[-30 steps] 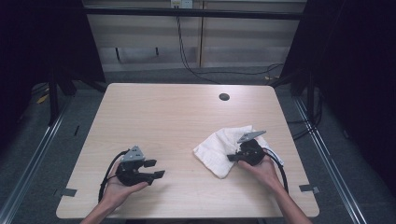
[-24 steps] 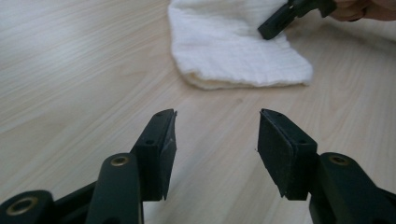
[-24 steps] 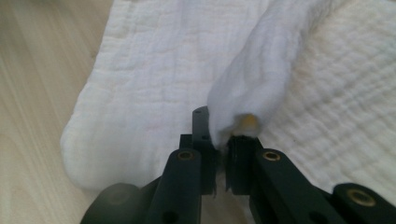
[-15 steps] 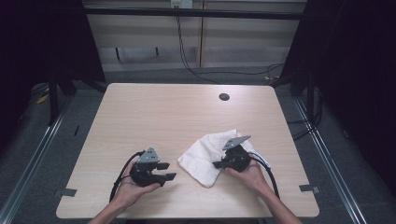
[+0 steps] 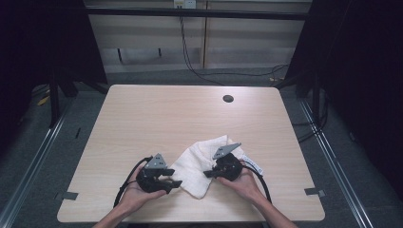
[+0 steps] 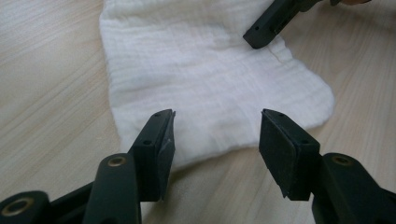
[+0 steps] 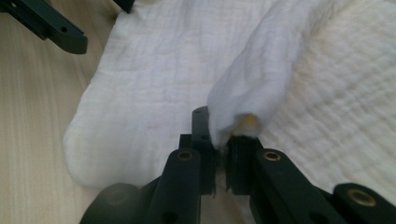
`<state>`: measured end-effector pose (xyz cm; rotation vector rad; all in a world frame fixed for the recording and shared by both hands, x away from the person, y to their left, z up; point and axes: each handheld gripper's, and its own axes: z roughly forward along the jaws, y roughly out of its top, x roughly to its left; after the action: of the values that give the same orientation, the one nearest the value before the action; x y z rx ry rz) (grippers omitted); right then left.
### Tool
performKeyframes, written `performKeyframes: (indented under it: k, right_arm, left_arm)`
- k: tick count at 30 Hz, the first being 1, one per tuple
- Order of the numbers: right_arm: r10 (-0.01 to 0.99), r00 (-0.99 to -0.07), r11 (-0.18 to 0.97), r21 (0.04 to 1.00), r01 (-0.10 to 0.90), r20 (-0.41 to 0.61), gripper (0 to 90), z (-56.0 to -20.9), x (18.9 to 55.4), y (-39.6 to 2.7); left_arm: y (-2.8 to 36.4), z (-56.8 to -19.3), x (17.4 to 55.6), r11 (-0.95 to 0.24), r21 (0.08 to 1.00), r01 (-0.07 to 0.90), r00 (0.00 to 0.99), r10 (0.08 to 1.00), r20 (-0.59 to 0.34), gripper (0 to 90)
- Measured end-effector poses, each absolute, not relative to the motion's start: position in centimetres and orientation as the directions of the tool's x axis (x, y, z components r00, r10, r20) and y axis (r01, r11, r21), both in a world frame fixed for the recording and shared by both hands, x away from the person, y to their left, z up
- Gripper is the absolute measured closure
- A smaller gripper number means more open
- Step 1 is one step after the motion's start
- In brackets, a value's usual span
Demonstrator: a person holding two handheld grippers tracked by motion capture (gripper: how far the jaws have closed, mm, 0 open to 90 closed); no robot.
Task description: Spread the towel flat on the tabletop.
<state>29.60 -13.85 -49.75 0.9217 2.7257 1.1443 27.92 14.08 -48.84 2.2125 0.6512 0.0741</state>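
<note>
A white cloth (image 5: 197, 166) lies rumpled on the wooden table (image 5: 152, 118), near its front edge. My right gripper (image 5: 208, 174) is shut on a raised fold of the cloth (image 7: 252, 88), which bunches up between its jaws (image 7: 219, 140). My left gripper (image 5: 175, 183) sits just left of the cloth, jaws open and pointing at its near edge. In the left gripper view the cloth (image 6: 205, 74) lies flat ahead of the open left gripper (image 6: 215, 133), with nothing between the jaws, and a jaw of the right gripper (image 6: 273, 23) rests at the cloth's far side.
A round cable hole (image 5: 228, 99) sits in the table's far right part. Cables trail from both grippers towards the front edge. A white tag (image 5: 253, 163) sticks out from the cloth at the right.
The right gripper has dragged the cloth leftwards and towards the front edge. The left gripper has moved right, up to the cloth's left edge.
</note>
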Motion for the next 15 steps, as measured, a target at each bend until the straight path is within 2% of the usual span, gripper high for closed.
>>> performKeyframes:
  k: [3, 5, 7, 10, 13, 15]
  right_arm:
    - [0.54, -0.821, 0.548, 0.664, 0.509, 0.185, 84.1, -49.7, 29.3, -13.1]
    - [0.531, -0.825, 0.549, 0.661, 0.511, 0.196, 83.8, -49.7, 29.0, -12.4]
    - [0.499, -0.85, 0.577, 0.665, 0.473, 0.172, 83.5, -49.7, 28.7, -11.7]
    - [0.48, -0.859, 0.581, 0.669, 0.463, 0.178, 83.2, -49.7, 28.2, -10.8]
    - [0.473, -0.861, 0.576, 0.673, 0.464, 0.188, 82.0, -49.8, 28.1, -10.7]
    - [0.472, -0.86, 0.573, 0.675, 0.465, 0.192, 79.0, -49.8, 28.2, -10.8]
  left_arm:
    - [14.0, -48.7, 27.8, -0.552, 0.721, 0.419, 0.87, 0.472, -0.145, 45.7]
    - [13.7, -48.8, 27.7, -0.573, 0.711, 0.408, 0.881, 0.451, -0.142, 49.7]
    - [13.4, -48.9, 27.5, -0.591, 0.701, 0.398, 0.887, 0.443, -0.13, 51.1]
    - [13.2, -49.4, 27.4, -0.609, 0.694, 0.385, 0.897, 0.424, -0.126, 49.7]
    - [13.2, -49.6, 27.2, -0.627, 0.691, 0.36, 0.905, 0.416, -0.093, 48.8]
    - [13.1, -49.5, 26.9, -0.655, 0.685, 0.319, 0.915, 0.401, -0.042, 52.7]
